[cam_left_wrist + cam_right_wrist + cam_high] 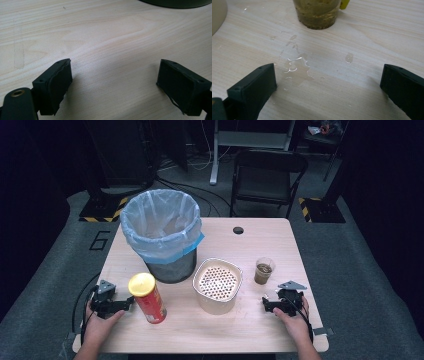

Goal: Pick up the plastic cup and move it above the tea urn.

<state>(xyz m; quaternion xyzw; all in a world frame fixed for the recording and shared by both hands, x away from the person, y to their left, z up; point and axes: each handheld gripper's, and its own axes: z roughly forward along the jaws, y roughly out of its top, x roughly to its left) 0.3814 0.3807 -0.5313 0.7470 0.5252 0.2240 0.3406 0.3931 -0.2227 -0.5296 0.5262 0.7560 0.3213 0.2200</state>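
My left gripper (pixel 125 304) rests on the wooden table (pixel 260 245) at the near left, just left of a red chip can (pixel 148 298) with a yellow lid; its jaws stand open with bare wood between them (pixel 113 82). At the near right my right gripper (pixel 267 303) lies open too, with nothing between its jaws (pixel 328 86). A clear plastic cup (pixel 263 270) of brown liquid stands a little beyond it, and the cup (pixel 318 13) shows close ahead in the right gripper view. Small drops of spilled liquid (pixel 295 63) lie on the wood in front of the right jaws.
A bin (pixel 161 234) lined with a pale blue bag stands at the back left of the table. A white tub with a perforated strainer insert (pixel 217 284) sits in the middle. A cable hole (pixel 238 230) marks the far edge. A black folding chair (pixel 267 175) stands beyond the table.
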